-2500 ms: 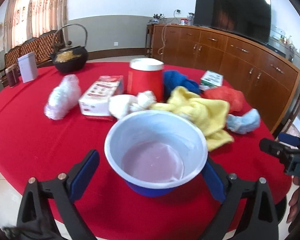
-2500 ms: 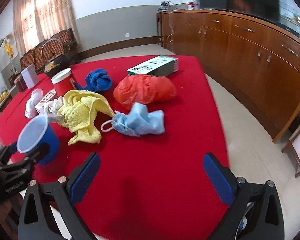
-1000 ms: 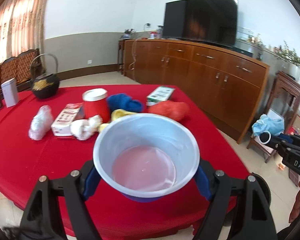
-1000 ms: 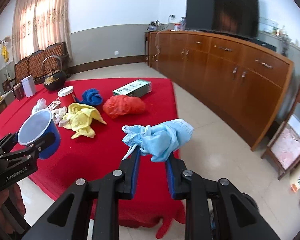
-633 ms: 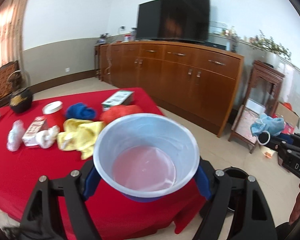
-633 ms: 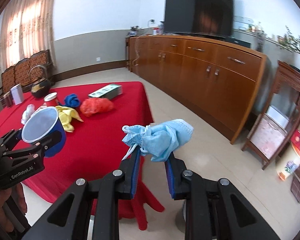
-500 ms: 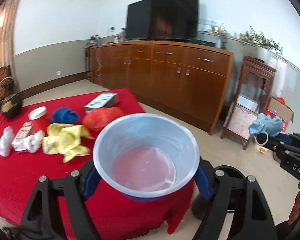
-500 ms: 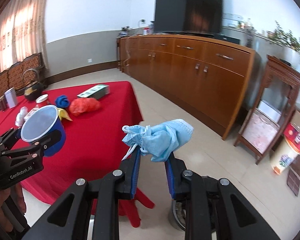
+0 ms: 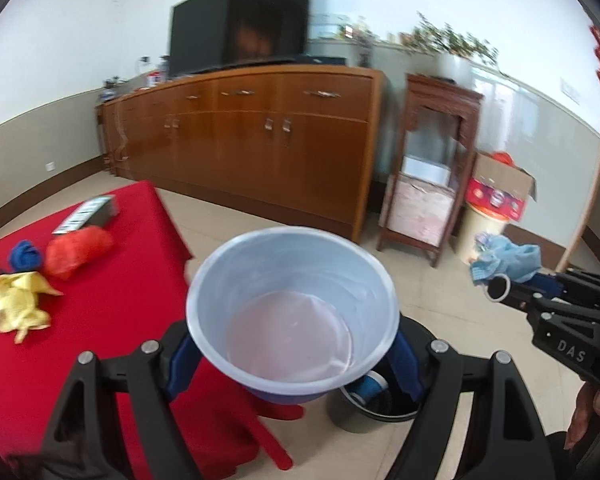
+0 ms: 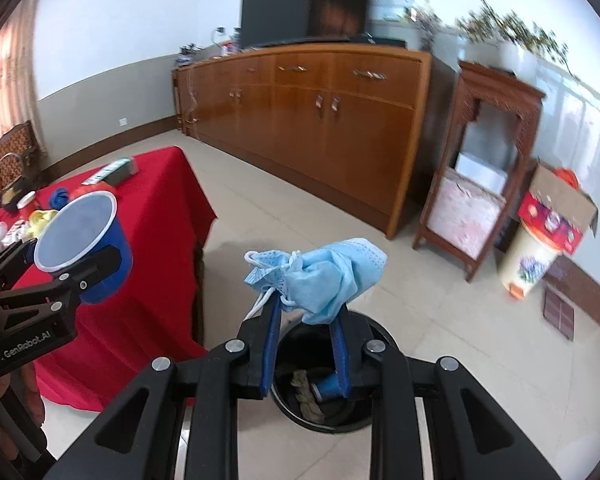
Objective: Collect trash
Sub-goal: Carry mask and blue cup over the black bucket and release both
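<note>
Largest item first: the table with the red cloth [image 10: 156, 208] stands to my left, its corner near the bin, cloth hanging to the floor. The tiled floor [image 10: 440, 320] beyond lies open as far as the wooden sideboard [image 10: 340, 128], so I have free room ahead and to the right.

The black bin [image 10: 364, 420] sits on the floor directly under my right gripper [image 10: 305, 344]; a blue cup and some dull scrap already lie in it. In the left wrist view its rim [image 9: 376, 412] shows just beneath the cup I carry.

My left gripper [image 9: 292, 364] pinches the blue cup [image 9: 292, 312] by its lower wall, the jaws standing wide around it. The cup is upright and white inside. I judge it light, thin-walled and easily crushed; the grip low on the body is sound, with no added squeeze.

My right gripper is pressed nearly together on the crumpled blue face mask [image 10: 324, 276], which bunches above the fingertips with an ear loop [image 10: 260, 304] dangling. I judge it soft, weightless and prone to snag on the pads at release.

Hazards: the table corner on the left, and the two tools standing near each other over one bin mouth.
</note>
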A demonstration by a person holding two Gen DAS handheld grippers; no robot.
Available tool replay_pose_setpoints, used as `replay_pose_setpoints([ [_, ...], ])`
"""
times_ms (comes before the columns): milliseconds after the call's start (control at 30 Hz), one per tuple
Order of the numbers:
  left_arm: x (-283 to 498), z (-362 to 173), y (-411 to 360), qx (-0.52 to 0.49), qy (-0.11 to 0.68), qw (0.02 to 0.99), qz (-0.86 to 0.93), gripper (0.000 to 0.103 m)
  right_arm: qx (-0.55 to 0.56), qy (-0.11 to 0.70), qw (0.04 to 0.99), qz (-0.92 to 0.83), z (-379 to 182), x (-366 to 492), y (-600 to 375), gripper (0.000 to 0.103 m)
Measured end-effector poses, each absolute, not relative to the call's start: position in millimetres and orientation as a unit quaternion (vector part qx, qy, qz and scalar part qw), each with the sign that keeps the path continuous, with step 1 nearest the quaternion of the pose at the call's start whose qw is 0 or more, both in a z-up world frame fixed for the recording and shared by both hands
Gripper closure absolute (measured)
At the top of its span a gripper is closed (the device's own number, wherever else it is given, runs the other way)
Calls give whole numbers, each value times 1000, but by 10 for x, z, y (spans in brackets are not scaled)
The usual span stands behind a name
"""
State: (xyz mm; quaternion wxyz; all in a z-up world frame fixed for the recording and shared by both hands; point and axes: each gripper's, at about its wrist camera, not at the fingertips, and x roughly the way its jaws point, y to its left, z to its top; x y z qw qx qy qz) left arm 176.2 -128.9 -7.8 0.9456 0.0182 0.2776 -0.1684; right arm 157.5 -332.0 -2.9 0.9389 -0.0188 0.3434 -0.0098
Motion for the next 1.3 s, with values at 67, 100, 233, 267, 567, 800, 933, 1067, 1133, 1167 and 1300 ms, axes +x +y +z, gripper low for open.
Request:
replay_pose_setpoints([
  [67, 1796, -164, -1458, 28, 287, 939, -185, 23, -10, 357, 934, -14, -152, 1579, -3518, 77],
  [100, 1826, -234, -1555, 33, 295, 935, -193, 23, -8, 364, 931, -17, -221, 1592, -3597, 77],
  [233, 1935, -463, -1852, 46, 318, 921, -221, 23, -4, 397, 918, -9, -548, 1676, -3895, 77],
  [267, 1970, -524, -1923, 48, 324, 917, -228, 23, -3, 403, 915, -3, -623, 1697, -3957, 77],
  [567, 2251, -1104, -2458, 74, 374, 885, -269, 23, -22, 459, 887, 43, -1407, 2087, -4396, 77],
  [800, 2450, -1459, -2547, 70, 403, 877, -253, 3, -52, 496, 865, 58, -2059, 2426, -4504, 16],
  [933, 2465, -1420, -2325, 59, 402, 885, -227, 0, -44, 510, 859, 20, -2313, 2478, -4624, 13],
  [1067, 2453, -1335, -2175, 67, 392, 897, -196, 0, -15, 494, 869, 0, -2218, 2438, -4670, 5],
  [1133, 2406, -1246, -2089, 70, 382, 904, -178, 0, -13, 487, 873, -6, -2123, 2413, -4630, 4],
  [1167, 2384, -1195, -2053, 69, 377, 908, -172, 0, -8, 481, 876, -10, -2041, 2397, -4610, 4],
  [1300, 2249, -931, -1872, 58, 353, 921, -156, 1, 6, 457, 889, -33, -1674, 2299, -4471, 3],
])
